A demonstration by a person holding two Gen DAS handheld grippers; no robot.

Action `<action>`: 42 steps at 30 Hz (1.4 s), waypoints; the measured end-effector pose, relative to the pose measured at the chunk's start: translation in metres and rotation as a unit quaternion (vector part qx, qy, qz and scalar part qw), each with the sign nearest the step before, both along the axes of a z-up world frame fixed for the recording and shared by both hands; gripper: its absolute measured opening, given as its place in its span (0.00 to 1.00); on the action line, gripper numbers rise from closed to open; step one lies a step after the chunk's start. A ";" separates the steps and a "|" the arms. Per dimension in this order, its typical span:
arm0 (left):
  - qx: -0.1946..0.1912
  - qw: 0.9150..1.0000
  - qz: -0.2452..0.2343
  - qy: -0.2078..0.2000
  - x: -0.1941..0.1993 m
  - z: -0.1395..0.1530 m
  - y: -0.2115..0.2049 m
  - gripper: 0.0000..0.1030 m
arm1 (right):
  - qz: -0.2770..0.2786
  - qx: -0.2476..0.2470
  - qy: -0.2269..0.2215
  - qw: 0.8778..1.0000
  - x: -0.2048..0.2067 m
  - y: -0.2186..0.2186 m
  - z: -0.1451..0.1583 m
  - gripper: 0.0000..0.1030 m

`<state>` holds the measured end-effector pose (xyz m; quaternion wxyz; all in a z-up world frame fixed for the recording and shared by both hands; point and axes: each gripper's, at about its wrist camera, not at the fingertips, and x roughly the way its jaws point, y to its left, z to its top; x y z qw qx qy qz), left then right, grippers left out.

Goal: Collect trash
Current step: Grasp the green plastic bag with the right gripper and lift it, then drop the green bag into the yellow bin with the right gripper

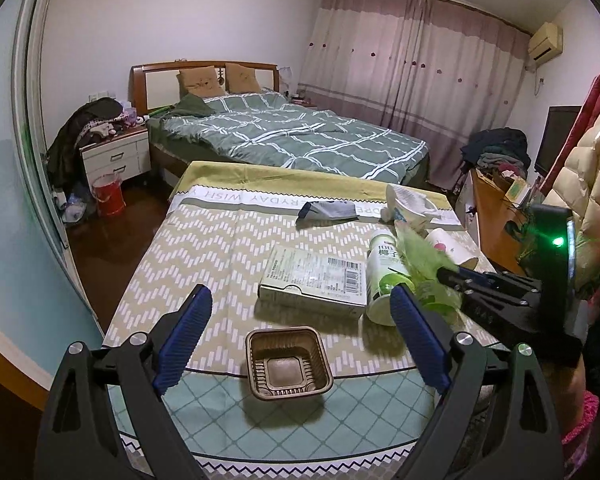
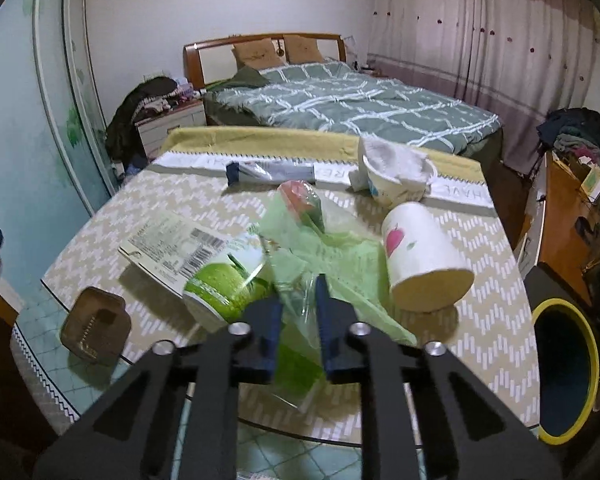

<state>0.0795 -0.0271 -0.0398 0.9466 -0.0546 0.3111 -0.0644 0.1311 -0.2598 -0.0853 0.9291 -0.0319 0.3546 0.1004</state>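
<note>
In the left wrist view my left gripper (image 1: 300,336) is open, its blue pads either side of a brown plastic tray (image 1: 288,364) near the table's front edge, not touching it. Behind the tray lie a flat carton (image 1: 316,280) and a tipped green-and-white bottle (image 1: 382,280). My right gripper (image 2: 300,304) is shut on a crumpled green plastic wrapper (image 2: 340,248) that lies over the bottle (image 2: 224,288). From the left wrist view the right gripper (image 1: 446,274) comes in from the right with the wrapper (image 1: 424,264) at its tip. A paper cup (image 2: 424,256) lies on its side beside it.
A paper bowl with tissue (image 2: 396,180) and a dark wrapper (image 2: 268,172) lie at the table's far edge. A yellow-rimmed bin (image 2: 556,302) stands on the floor right of the table (image 2: 480,320). Beyond are a bed (image 1: 292,136), a nightstand (image 1: 116,156) and a red bucket (image 1: 108,196).
</note>
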 end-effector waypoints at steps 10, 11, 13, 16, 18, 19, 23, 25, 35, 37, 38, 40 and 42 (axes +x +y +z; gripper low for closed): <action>0.000 1.000 -0.003 -0.004 -0.002 -0.004 0.000 0.87 | 0.017 0.065 -0.056 0.996 -0.025 -0.010 0.043 0.03; 0.001 1.000 -0.005 -0.004 -0.002 -0.004 -0.001 0.87 | 0.017 0.072 -0.061 0.995 -0.029 -0.013 0.049 0.03; 0.002 1.000 -0.008 -0.004 -0.002 -0.004 -0.003 0.87 | 0.016 0.082 -0.071 0.994 -0.035 -0.017 0.057 0.03; 0.002 1.000 -0.017 -0.003 -0.005 -0.005 -0.008 0.87 | 0.007 0.095 -0.087 0.992 -0.045 -0.030 0.067 0.03; 0.002 0.999 -0.033 -0.001 -0.007 -0.007 -0.018 0.87 | -0.009 0.099 -0.095 0.990 -0.050 -0.043 0.070 0.03; 0.002 0.999 -0.039 0.000 -0.007 -0.008 -0.020 0.87 | -0.021 0.100 -0.099 0.990 -0.053 -0.050 0.071 0.03; 0.007 0.996 -0.085 0.017 -0.011 -0.019 -0.053 0.87 | -0.076 0.100 -0.108 0.986 -0.064 -0.086 0.071 0.03; 0.008 0.994 -0.102 0.025 -0.015 -0.025 -0.068 0.87 | -0.105 0.099 -0.114 0.983 -0.069 -0.105 0.071 0.03; 0.011 0.983 -0.168 0.074 -0.027 -0.053 -0.156 0.90 | -0.255 0.073 -0.148 0.953 -0.093 -0.203 0.066 0.03; 0.013 0.982 -0.168 0.086 -0.027 -0.059 -0.170 0.90 | -0.277 0.073 -0.146 0.947 -0.094 -0.222 0.061 0.03; 0.016 0.982 -0.167 0.091 -0.028 -0.061 -0.175 0.91 | -0.287 0.074 -0.144 0.944 -0.094 -0.231 0.057 0.03; 0.026 0.981 -0.161 0.102 -0.025 -0.066 -0.182 0.91 | -0.304 0.075 -0.140 0.939 -0.093 -0.248 0.050 0.03; 0.033 0.981 -0.154 0.110 -0.023 -0.069 -0.186 0.91 | -0.318 0.069 -0.136 0.936 -0.092 -0.258 0.044 0.03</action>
